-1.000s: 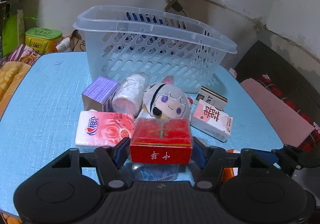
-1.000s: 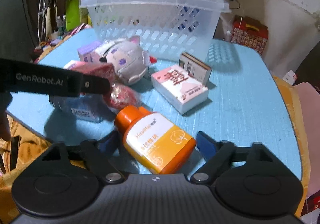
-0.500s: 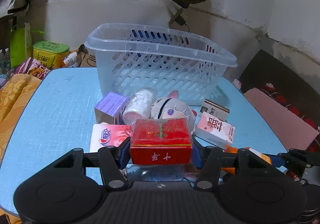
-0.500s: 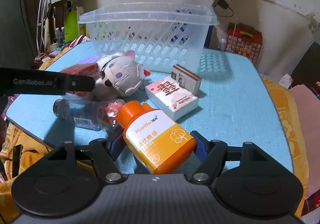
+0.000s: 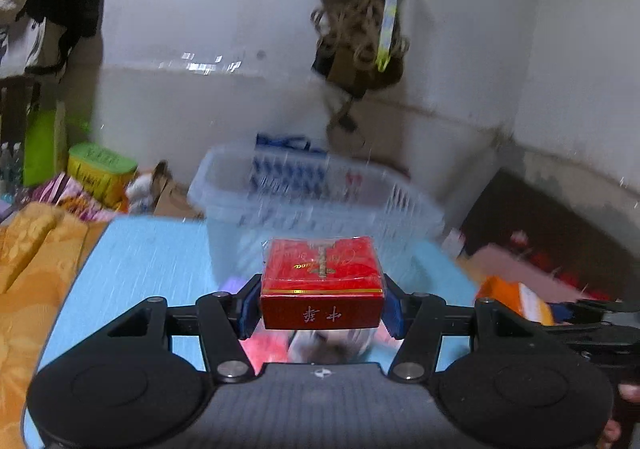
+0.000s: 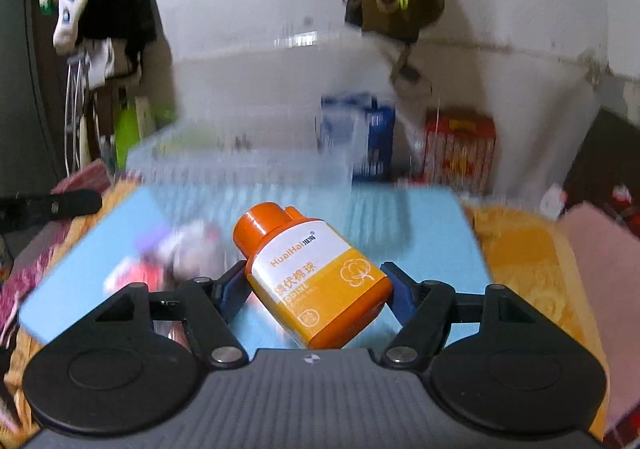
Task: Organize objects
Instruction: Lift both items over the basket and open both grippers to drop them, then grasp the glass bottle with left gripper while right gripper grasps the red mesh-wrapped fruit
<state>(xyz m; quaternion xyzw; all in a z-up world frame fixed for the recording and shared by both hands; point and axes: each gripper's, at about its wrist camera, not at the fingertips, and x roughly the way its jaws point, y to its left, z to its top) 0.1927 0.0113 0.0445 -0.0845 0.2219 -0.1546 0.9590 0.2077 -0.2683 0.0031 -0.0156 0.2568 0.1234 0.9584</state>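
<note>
above blue desk [image 5: 152, 261]: left hand-held gripper [image 5: 321, 307] clamping red box [image 5: 320, 283], right hand-held gripper [image 6: 316, 289] clamping orange bottle [image 6: 316, 277], raised to clear basket [image 5: 316, 205] rim.

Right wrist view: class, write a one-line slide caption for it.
Right tool grips an orange bottle above the blue table, with the basket blurred ahead.
</note>
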